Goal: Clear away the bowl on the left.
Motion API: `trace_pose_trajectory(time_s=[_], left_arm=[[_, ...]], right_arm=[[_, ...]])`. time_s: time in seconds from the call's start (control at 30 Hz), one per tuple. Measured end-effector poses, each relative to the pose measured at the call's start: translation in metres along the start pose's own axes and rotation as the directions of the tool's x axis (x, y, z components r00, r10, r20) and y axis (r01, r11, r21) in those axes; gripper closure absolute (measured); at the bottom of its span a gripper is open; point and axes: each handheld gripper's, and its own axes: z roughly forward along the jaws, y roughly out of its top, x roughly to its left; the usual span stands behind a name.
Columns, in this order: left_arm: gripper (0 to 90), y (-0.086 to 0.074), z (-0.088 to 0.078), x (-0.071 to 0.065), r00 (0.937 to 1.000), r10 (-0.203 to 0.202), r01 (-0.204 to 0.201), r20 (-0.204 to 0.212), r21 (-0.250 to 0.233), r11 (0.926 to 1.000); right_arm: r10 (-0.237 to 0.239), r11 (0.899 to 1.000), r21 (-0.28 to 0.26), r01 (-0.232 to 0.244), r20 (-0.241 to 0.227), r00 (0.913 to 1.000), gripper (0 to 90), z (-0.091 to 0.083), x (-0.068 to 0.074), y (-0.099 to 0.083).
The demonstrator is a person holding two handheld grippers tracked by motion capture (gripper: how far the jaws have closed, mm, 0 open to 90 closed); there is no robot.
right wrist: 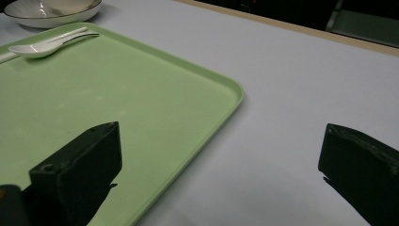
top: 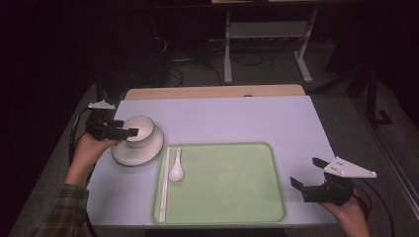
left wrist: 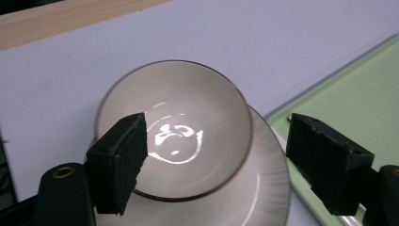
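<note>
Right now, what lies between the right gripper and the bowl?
In the high view, the green tray fills that stretch, mostly bare, with a white spoon and chopsticks at its left end, near the bowl on its plate.

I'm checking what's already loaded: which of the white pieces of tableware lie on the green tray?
The spoon and the chopsticks lie along the tray's left edge. The bowl sits on the plate, on the table left of the tray.
</note>
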Motion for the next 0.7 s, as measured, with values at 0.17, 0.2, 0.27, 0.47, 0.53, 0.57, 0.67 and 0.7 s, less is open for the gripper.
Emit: trace_pose_trajectory(time_s=[0.17,0.2,0.27,0.47,0.53,0.57,0.67,0.7], left_arm=[[20.9,0.003,0.007,0.015,0.9982,-0.029,0.030,-0.052,0.022,0.9993],[20.9,0.003,0.009,0.018,0.9977,-0.040,0.042,-0.055,0.027,0.9988],[21.0,0.002,0.015,0.025,0.9956,-0.058,0.062,-0.073,0.045,0.9971],[26.8,-0.004,0.032,0.040,0.9855,-0.120,0.132,-0.120,0.098,0.9864],[27.9,-0.005,0.037,0.041,0.9844,-0.125,0.139,-0.124,0.114,0.9837],[31.3,-0.005,0.038,0.042,0.9838,-0.126,0.141,-0.128,0.119,0.9828],[36.1,-0.008,0.043,0.043,0.9821,-0.133,0.151,-0.133,0.138,0.9789],[38.0,-0.009,0.045,0.044,0.9819,-0.136,0.155,-0.132,0.144,0.9774]], right_arm=[[0.000,1.000,0.001,0.000,-0.001,1.0000,0.0,0.000,0.000,0.000],[0.001,1.000,0.001,-0.001,-0.001,1.0000,0.0,0.000,0.000,0.000],[0.000,1.000,0.002,0.000,0.000,1.0000,0.0,0.000,0.000,0.000],[0.002,1.000,0.001,-0.002,-0.002,1.0000,0.0,0.000,-0.001,0.000],[0.002,1.000,0.001,-0.002,-0.002,1.0000,0.0,0.000,0.000,0.000],[0.001,1.000,0.002,-0.001,-0.002,1.0000,0.0,0.000,0.000,0.000],[0.001,1.000,0.001,-0.001,-0.001,1.0000,0.0,0.000,0.000,0.000],[0.001,1.000,0.000,-0.001,-0.001,1.0000,0.0,0.000,0.000,0.000]])
